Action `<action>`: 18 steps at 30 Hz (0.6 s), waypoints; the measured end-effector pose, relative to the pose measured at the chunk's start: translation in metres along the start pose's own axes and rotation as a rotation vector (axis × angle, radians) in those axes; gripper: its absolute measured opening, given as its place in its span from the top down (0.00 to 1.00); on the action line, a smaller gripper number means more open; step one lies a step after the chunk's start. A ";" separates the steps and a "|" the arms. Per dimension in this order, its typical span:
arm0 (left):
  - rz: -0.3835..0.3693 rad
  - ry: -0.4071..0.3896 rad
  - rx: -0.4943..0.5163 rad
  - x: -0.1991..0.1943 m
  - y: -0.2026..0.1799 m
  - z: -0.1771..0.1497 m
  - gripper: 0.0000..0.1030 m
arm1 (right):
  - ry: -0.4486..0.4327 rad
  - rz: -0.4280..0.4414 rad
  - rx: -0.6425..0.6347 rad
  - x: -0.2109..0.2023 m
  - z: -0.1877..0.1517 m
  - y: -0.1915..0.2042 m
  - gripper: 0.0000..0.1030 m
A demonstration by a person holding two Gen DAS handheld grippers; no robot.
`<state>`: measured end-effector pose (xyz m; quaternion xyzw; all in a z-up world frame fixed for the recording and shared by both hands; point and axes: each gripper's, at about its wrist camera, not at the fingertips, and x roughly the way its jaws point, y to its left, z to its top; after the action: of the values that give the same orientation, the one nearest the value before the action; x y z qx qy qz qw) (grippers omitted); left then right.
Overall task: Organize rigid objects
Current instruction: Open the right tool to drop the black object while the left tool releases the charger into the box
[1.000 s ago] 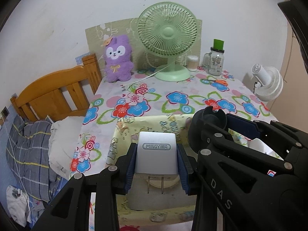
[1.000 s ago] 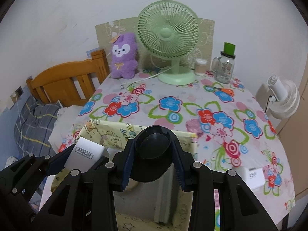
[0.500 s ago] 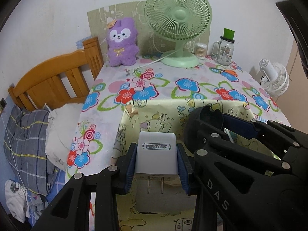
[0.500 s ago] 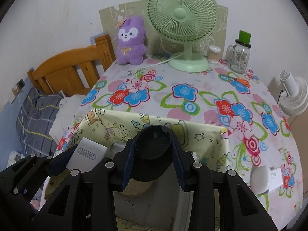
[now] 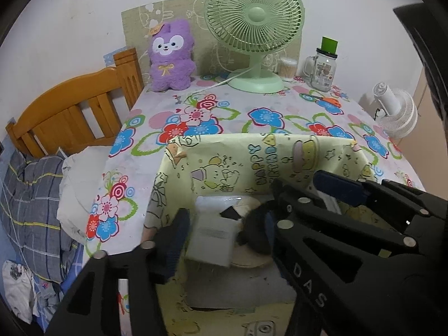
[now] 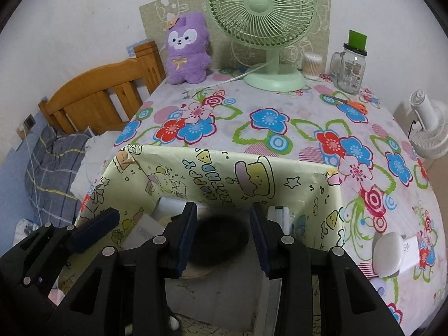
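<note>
I see both grippers lowered inside the pale yellow cartoon-printed cardboard box (image 5: 224,154), which sits at the near edge of the table covered by a flower-patterned cloth (image 6: 280,128).

Clearance: The box walls rise on the far side and on both flanks of the grippers. Beyond the far wall the cloth is bare up to the mint-green desk fan (image 6: 263,28), the purple plush toy (image 6: 189,47) and the glass jar with a green lid (image 6: 351,64) along the wall. To the right of the box, a white oval adapter (image 6: 390,254) lies on the cloth, apart from the box wall.

Left gripper (image 5: 224,240): It points steeply down into the box. Its jaws have just been opening. The white rectangular plug charger (image 5: 212,238) lies between them on the box contents, blurred; the left pad stands clear of it. The right pad is hidden behind the right gripper.

Right gripper (image 6: 224,240): It also points steeply down, just beside the left gripper, with its frames crossing the left wrist view. Its blue-padded fingers (image 6: 187,238) flank the round black cup-shaped object (image 6: 221,240), which rests low in the box. I cannot tell whether the pads still press on it. A second white charger (image 6: 278,215) stands against the right inner wall.
</note>
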<state>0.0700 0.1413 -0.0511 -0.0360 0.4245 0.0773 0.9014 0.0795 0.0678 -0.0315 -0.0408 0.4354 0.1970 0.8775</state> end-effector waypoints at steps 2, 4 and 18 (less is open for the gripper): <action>0.008 -0.004 0.004 -0.002 -0.003 0.001 0.38 | 0.003 -0.005 0.004 -0.002 0.000 -0.002 0.53; 0.008 -0.009 0.005 -0.005 -0.004 0.001 0.37 | -0.005 -0.020 0.004 -0.006 0.000 -0.003 0.48; -0.002 -0.088 0.026 -0.042 -0.022 0.003 0.22 | -0.096 -0.011 0.005 -0.050 -0.001 -0.010 0.29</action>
<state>0.0496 0.1154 -0.0169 -0.0212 0.3853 0.0727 0.9197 0.0552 0.0432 0.0062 -0.0318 0.3930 0.1928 0.8985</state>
